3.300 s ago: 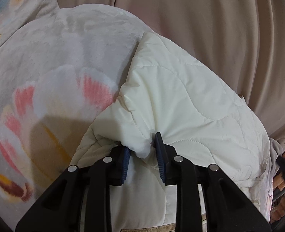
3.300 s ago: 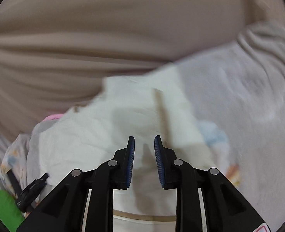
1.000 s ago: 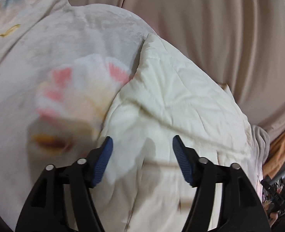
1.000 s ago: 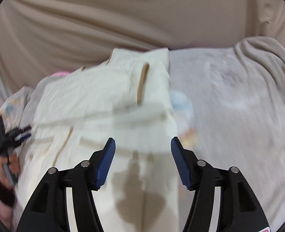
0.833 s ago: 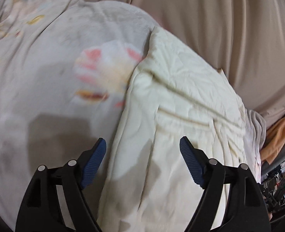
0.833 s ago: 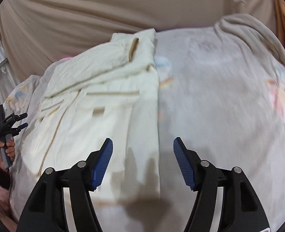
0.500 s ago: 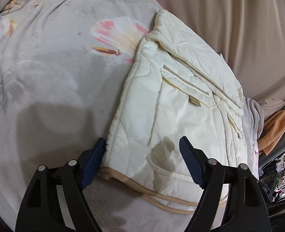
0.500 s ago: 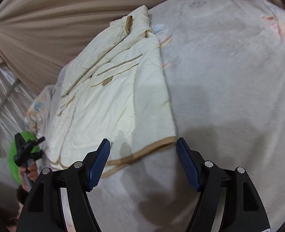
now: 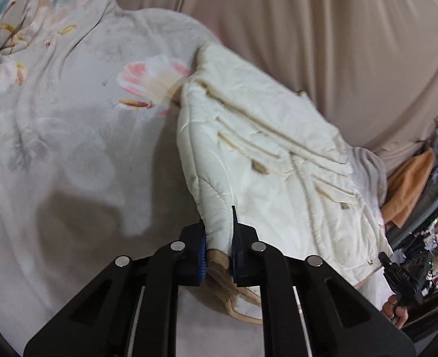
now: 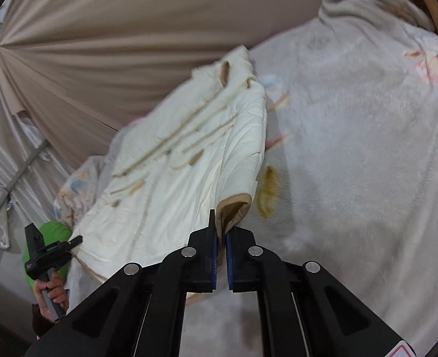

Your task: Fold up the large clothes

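Observation:
A cream quilted jacket point(image 9: 278, 178) with tan trim lies spread on a pale floral blanket point(image 9: 70, 148). In the left wrist view my left gripper point(image 9: 218, 232) is at the jacket's near hem corner. Its jaws are closing, with a fold of cream fabric and tan hem pinched between the blue pads point(image 9: 201, 255). In the right wrist view my right gripper point(image 10: 221, 232) is at the other near corner of the jacket point(image 10: 174, 178). Its jaws are closing too, and the tan hem band point(image 10: 234, 208) runs in between the pads. Both corners are raised slightly off the blanket.
A beige curtain point(image 9: 323, 29) hangs behind the bed. A green object point(image 10: 49, 232) lies at the left edge, near a hand point(image 10: 51, 294) on a gripper handle. An orange cloth point(image 9: 409, 184) and cluttered shelves point(image 9: 436, 238) are at the right. The blanket point(image 10: 367, 148) stretches wide beside the jacket.
Both grippers drew back from the jacket's far part to its near hem. Their jaws went from wide open to closed on the hem corners, which now lift off the blanket.

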Motion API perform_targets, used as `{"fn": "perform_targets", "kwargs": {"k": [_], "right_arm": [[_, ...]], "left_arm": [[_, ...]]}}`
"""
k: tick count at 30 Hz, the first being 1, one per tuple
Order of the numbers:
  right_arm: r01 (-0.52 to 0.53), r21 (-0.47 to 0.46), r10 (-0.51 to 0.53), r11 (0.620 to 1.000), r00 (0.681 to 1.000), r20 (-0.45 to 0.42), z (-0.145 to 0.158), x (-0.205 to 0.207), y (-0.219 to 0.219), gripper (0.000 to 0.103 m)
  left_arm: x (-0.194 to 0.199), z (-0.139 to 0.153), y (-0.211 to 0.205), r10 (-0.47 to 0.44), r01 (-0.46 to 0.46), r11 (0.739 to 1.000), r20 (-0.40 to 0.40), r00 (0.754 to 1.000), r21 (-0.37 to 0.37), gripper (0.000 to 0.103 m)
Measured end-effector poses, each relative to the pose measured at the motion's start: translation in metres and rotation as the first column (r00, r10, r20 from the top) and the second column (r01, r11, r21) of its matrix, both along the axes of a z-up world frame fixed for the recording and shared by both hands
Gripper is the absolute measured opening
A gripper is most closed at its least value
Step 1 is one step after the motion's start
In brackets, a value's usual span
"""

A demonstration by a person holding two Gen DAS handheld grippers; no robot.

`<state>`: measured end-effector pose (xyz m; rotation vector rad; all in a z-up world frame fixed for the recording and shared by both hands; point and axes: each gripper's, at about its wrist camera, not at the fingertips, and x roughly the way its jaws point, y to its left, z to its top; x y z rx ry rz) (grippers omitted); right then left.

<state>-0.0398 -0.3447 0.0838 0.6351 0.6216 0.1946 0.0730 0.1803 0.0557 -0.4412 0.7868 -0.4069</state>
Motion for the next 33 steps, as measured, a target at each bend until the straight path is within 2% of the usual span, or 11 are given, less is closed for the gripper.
{"fn": "perform_targets", "kwargs": {"k": [5, 9, 12, 13, 15, 17, 19, 22, 29, 33], "right_arm": [[0.017, -0.020, -0.014, 1.000, 0.985, 0.169, 0.025, -0.088, 0.009, 0.005], [0.050, 0.005, -0.049, 0.999, 0.948, 0.314, 0.054, -0.156, 0.004, 0.005], [0.069, -0.036, -0.051, 0.997, 0.931, 0.361, 0.072, -0.180, 0.004, 0.005], [0.070, -0.062, -0.044, 0.996, 0.935, 0.352, 0.073, -0.180, 0.005, 0.005], [0.059, -0.062, -0.037, 0.996, 0.947, 0.318, 0.067, -0.177, 0.007, 0.005], [0.041, -0.040, -0.027, 0.998, 0.955, 0.296, 0.059, -0.177, 0.011, 0.005], [0.047, -0.043, -0.031, 0.998, 0.948, 0.317, 0.060, -0.183, 0.015, 0.005], [0.054, -0.052, -0.033, 0.997, 0.937, 0.348, 0.068, -0.184, 0.014, 0.005], [0.061, -0.011, -0.054, 0.998, 0.941, 0.333, 0.060, -0.161, 0.013, 0.005], [0.074, -0.023, -0.061, 0.997, 0.933, 0.356, 0.082, -0.130, 0.013, 0.005]], "left_arm": [[-0.083, 0.035, 0.017, -0.040, 0.043, 0.999, 0.159, 0.987, -0.017, 0.010], [-0.149, 0.068, 0.043, -0.014, 0.038, 0.996, 0.289, 0.957, -0.078, 0.011], [-0.172, 0.084, 0.044, -0.008, 0.028, 0.998, 0.361, 0.933, -0.051, 0.011], [-0.172, 0.084, 0.041, -0.012, 0.025, 0.999, 0.356, 0.934, -0.031, 0.011], [-0.164, 0.073, 0.037, -0.018, 0.019, 1.000, 0.301, 0.953, -0.001, 0.011], [-0.161, 0.065, 0.041, -0.012, 0.017, 1.000, 0.255, 0.967, -0.018, 0.011], [-0.162, 0.065, 0.048, 0.001, 0.014, 0.998, 0.260, 0.966, -0.059, 0.011], [-0.167, 0.070, 0.048, 0.025, -0.011, 0.999, 0.294, 0.956, -0.050, 0.011], [-0.136, 0.056, 0.049, 0.041, -0.020, 0.995, 0.214, 0.976, -0.098, 0.011], [-0.112, 0.077, 0.035, 0.034, -0.019, 0.998, 0.256, 0.966, -0.061, 0.011]]}}
